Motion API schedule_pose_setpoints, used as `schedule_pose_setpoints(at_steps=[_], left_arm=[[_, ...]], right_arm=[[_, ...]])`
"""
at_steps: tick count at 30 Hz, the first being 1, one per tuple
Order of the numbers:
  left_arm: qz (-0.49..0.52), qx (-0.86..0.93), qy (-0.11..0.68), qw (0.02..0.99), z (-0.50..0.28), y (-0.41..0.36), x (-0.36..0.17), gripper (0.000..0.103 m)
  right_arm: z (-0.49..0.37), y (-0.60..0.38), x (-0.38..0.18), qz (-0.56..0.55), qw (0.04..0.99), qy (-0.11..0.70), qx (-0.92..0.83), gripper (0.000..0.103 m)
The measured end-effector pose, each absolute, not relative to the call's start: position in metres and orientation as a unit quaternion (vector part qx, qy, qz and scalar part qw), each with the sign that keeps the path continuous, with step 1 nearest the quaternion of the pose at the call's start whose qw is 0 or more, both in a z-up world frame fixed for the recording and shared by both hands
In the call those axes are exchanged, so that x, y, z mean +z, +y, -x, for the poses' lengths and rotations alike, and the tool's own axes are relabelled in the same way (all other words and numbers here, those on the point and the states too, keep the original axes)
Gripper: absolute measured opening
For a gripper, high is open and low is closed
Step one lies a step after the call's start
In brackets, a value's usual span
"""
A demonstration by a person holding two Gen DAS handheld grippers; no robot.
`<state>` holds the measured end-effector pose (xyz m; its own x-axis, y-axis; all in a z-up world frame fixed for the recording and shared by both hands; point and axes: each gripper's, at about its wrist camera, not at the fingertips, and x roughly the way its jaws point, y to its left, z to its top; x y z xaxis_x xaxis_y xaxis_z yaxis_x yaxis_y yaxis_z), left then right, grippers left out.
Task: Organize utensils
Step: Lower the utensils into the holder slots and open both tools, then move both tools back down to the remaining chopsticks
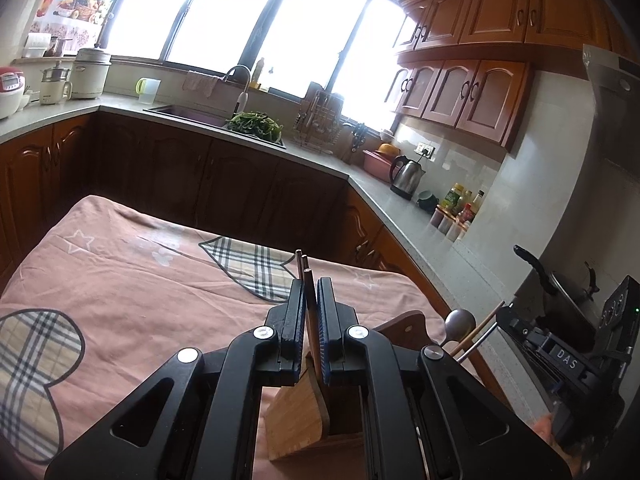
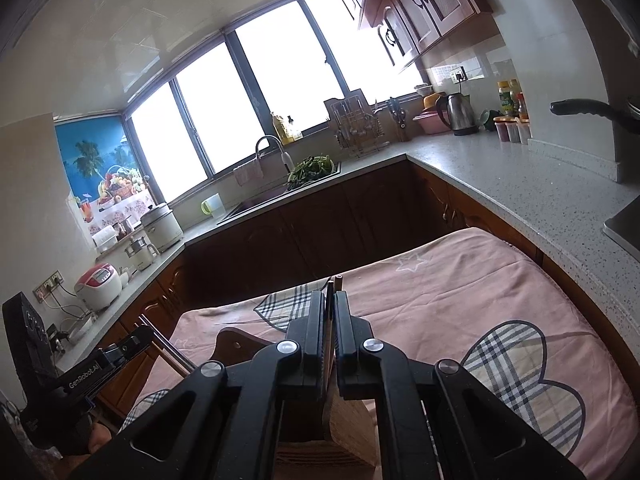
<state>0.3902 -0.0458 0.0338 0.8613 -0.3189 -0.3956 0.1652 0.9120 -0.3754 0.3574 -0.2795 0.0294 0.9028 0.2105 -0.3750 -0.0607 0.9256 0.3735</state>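
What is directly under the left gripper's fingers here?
A bamboo utensil holder stands under the left gripper, on the pink cloth. The clamped chopsticks run down toward it; the gripper body hides its inside.

Daylight poured through the windows (image 1: 248, 20), which were blown out to plain white in both my views. The lower cabinets (image 1: 180, 184) beneath them sat in deep shadow. Fisheye bending curved the window frames, and dark vignetting closed the corners. The pink cloth (image 2: 460, 292) was softly, evenly lit.
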Motion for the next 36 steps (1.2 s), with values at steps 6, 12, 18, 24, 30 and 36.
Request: schedule_pose_setpoints(at_steps=[6, 12, 18, 24, 30, 36], left_arm=[[0.167, -0.129, 0.236, 0.948, -0.391, -0.045, 0.036, 0.006], [0.167, -0.126, 0.24, 0.948, -0.387, -0.042, 0.039, 0.042], [0.17, -0.117, 0.239, 0.949, -0.371, -0.034, 0.042, 0.073], [0.156, -0.11, 0.244, 0.951, -0.348, -0.027, 0.043, 0.086], [0.139, -0.107, 0.257, 0.95, -0.323, -0.022, 0.041, 0.091], [0.137, -0.104, 0.274, 0.946, -0.297, -0.012, 0.036, 0.091]], right_arm=[[-0.357, -0.279, 0.029, -0.179, 0.958, 0.211, 0.071, 0.005], [-0.354, -0.28, 0.028, -0.184, 0.957, 0.213, 0.07, 0.013], [-0.339, -0.288, 0.03, -0.199, 0.957, 0.199, 0.065, 0.066], [-0.323, -0.29, 0.03, -0.203, 0.956, 0.199, 0.069, 0.083], [-0.302, -0.285, 0.029, -0.201, 0.955, 0.204, 0.08, 0.087], [-0.279, -0.28, 0.028, -0.201, 0.953, 0.21, 0.088, 0.088]])
